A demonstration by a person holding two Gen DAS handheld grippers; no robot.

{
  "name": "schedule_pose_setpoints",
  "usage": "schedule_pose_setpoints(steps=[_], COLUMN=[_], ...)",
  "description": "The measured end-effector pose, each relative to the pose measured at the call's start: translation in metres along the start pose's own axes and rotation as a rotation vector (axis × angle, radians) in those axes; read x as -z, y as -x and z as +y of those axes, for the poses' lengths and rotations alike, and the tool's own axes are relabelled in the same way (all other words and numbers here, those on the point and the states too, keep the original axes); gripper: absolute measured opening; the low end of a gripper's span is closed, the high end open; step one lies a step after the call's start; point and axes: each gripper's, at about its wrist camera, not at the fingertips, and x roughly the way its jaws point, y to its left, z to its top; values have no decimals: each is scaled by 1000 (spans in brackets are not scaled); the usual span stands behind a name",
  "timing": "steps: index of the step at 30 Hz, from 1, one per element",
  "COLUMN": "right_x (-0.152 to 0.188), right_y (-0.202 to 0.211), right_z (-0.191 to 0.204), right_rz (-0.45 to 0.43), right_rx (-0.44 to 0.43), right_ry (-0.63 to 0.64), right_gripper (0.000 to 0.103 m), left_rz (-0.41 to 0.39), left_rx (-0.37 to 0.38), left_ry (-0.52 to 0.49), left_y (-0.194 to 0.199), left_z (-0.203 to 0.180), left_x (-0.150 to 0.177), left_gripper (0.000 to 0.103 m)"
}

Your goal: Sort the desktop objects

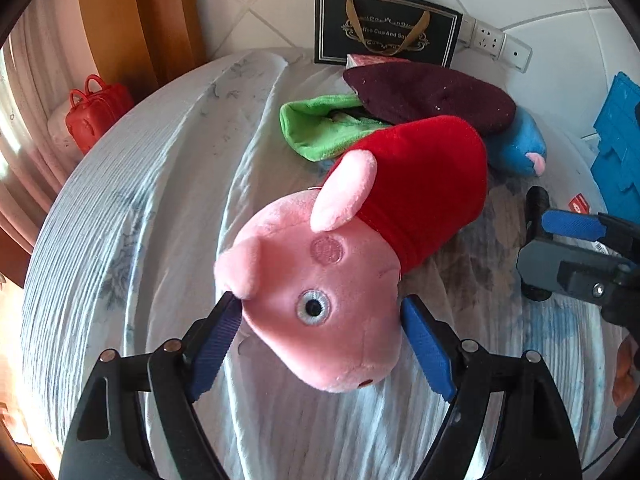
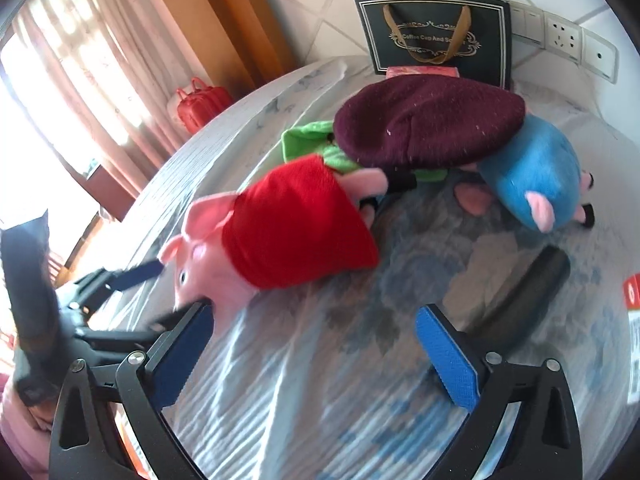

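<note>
A pink pig plush in a red dress [image 1: 320, 288] lies on the cloth-covered table [image 1: 132, 200]. My left gripper [image 1: 320, 312] has its blue pads on both sides of the pig's head and is shut on it. The pig also shows in the right wrist view [image 2: 288, 228], with the left gripper's finger [image 2: 140, 274] at its head. My right gripper [image 2: 316, 320] is open and empty over bare cloth, right of the pig. A second plush in blue [image 2: 532, 176] lies under a maroon hat [image 2: 428, 124], beside a green cloth [image 2: 308, 140].
A black paper gift bag [image 2: 436, 36] stands against the tiled wall, with wall sockets [image 2: 560, 40] to its right. A black cylinder [image 2: 524, 300] lies on the cloth at the right. A red handbag [image 1: 96, 112] sits beyond the table's left edge. A blue crate [image 1: 620, 140] is at far right.
</note>
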Motion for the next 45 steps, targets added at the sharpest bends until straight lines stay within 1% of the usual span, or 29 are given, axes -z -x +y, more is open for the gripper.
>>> schedule_pose_setpoints(steps=[2,3,4,7,10,13,16,18,19,20,22,23,24,26,30,34,38,45], right_x=[-9,-12,-16,-30,-46,-59,-68,-72,-73,-73,-73,-72,-71,-65,-44,-22,-2,34], right_y=[-7,-10,-15,-31,-49,-69,-90,-103,-106,-109,-108,-103,-99,-88,-53,-14,27,97], right_z=[-2,-2,-3,-2,0,3,2,0,-2,-3,0,3,6,11,18,22,30,30], right_rz=[8,13,19,41,58,81,104,100,101,111,121,119,118,110,65,24,-25,-115], right_rx=[-2,-3,-5,-13,-22,-26,-47,-88,-103,-107,-105,-103,-93,-74,-60,-49,-6,76], right_ry=[1,1,3,16,32,37,25,5,-11,-25,-9,7,19,48,52,31,18,-1], right_gripper=[103,103,103,103,103,103,103,103,103,103,95,89,84,81,81,81,81,80], left_rz=[6,6,11,19,-2,-18,-28,-35,-39,-43,-53,-55,-53,-59,-114,-149,-193,-272], left_rx=[-52,-65,-68,-63,-51,-20,-21,-27,-32,-34,-34,-29,-22,7,18,54,90,162], left_ry=[-8,-8,-3,16,11,18,28,28,20,8,-3,-3,-3,-3,-61,-96,-141,-228], left_y=[-10,-15,-20,-30,-34,-37,-44,-49,-50,-50,-46,-43,-40,-29,5,35,64,105], left_z=[-1,0,2,11,17,23,28,28,27,26,25,24,24,22,7,-8,-27,-67], left_x=[-3,-5,-7,-13,-19,-21,-25,-27,-28,-29,-27,-25,-23,-15,3,19,33,44], left_gripper=[82,82,86,87,88,88,89,89,89,86,80,78,77,77,76,76,76,76])
